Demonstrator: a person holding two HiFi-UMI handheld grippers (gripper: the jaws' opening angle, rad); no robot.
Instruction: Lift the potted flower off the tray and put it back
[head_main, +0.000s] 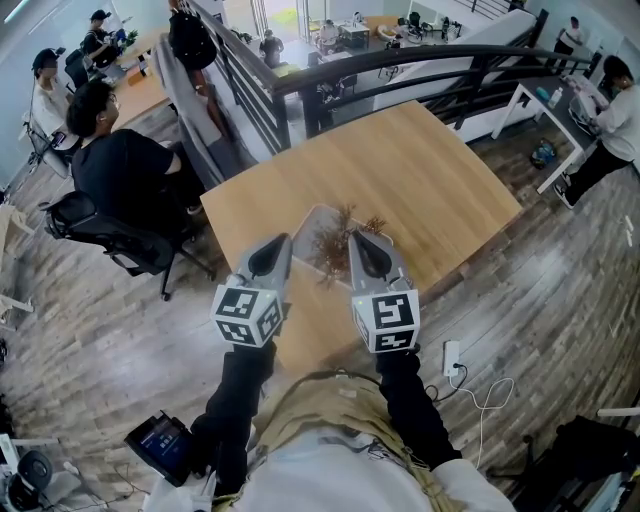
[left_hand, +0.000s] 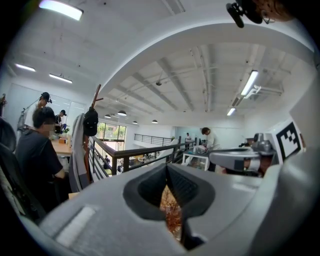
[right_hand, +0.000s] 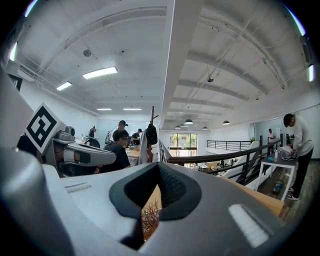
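- Left gripper: jaws closed together, nothing held. In its own view the pads meet at the tip, leaving only a thin slit lower down.
- Right gripper: jaws likewise closed and empty. Its own view shows the same narrow slit.
- Both grippers are held side by side above the near edge of the table, pointing away from the person. Neither touches the plant.
- Marker cubes sit at the near ends of the grippers: left cube, right cube.
- Potted flower: dry brown sprigs seen between the two gripper tips and just beyond them. The pot itself cannot be made out. The sprigs show through each slit.
- Tray: pale, lying on the wooden table near its near edge. The flower stands within its outline.
- Far left: a seated person in black on an office chair.
- Far side: a dark railing runs behind the table.
- Far right: a standing person at a white desk.
- Near right, on the plank floor: a white socket with cable.
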